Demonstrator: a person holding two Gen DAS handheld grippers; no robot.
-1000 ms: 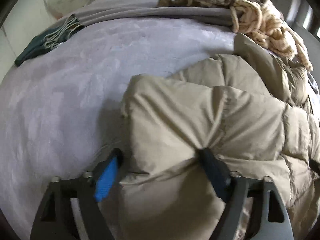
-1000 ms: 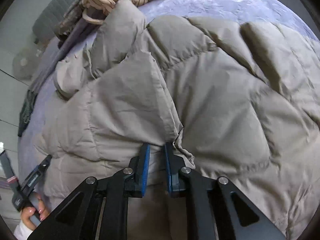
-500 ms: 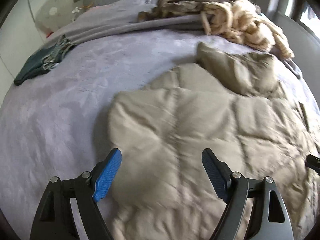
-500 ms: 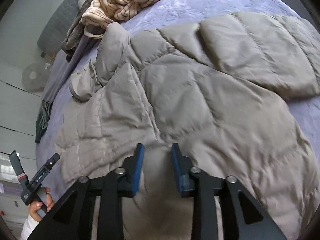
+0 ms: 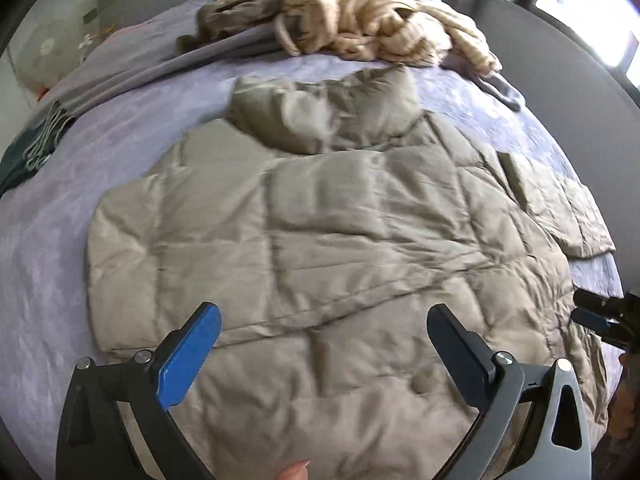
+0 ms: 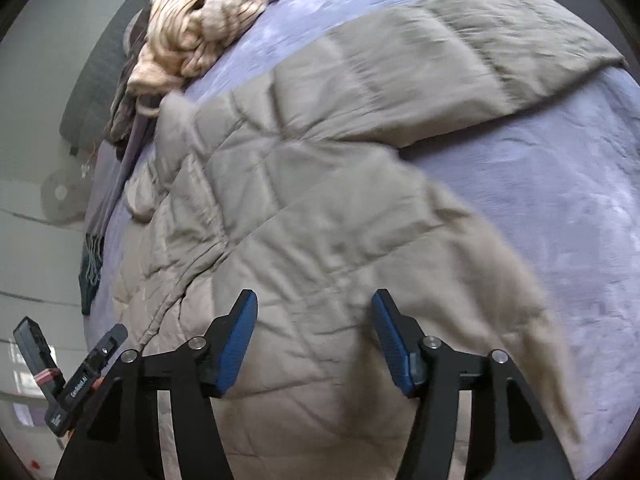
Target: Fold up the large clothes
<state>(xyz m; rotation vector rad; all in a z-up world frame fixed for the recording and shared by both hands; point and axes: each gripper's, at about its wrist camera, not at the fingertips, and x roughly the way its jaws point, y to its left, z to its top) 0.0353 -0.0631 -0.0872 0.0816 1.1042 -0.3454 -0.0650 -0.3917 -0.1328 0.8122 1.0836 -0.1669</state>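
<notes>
1. One wide bed point(image 5: 60, 240), covered in lilac, is carrying everything, and the beige puffer coat point(image 5: 320, 232) is lying spread flat across the middle of it, hood point(image 5: 320, 116) pointing toward the headboard.
2. Stretching out to the right, one sleeve point(image 6: 440, 52) is lying away from the body, not yet folded in.
3. Sitting beyond the hood, a cream knit heap point(image 5: 384, 28) and a brown garment point(image 5: 248, 4) are staying out of play, near but apart from the coat.
4. Hovering over the hem, the left gripper point(image 5: 324, 332) is showing its jaws spread wide, released, gripping nothing.
5. Hanging above the lower right edge, the right gripper point(image 6: 314, 320) is likewise parted and empty.
6. Judging the step: the sleeve looks like the next thing to take. Doing it well probably means biting deep into the padded cuff, since slick puffy fabric slips, and carrying it straight across the chest.
</notes>
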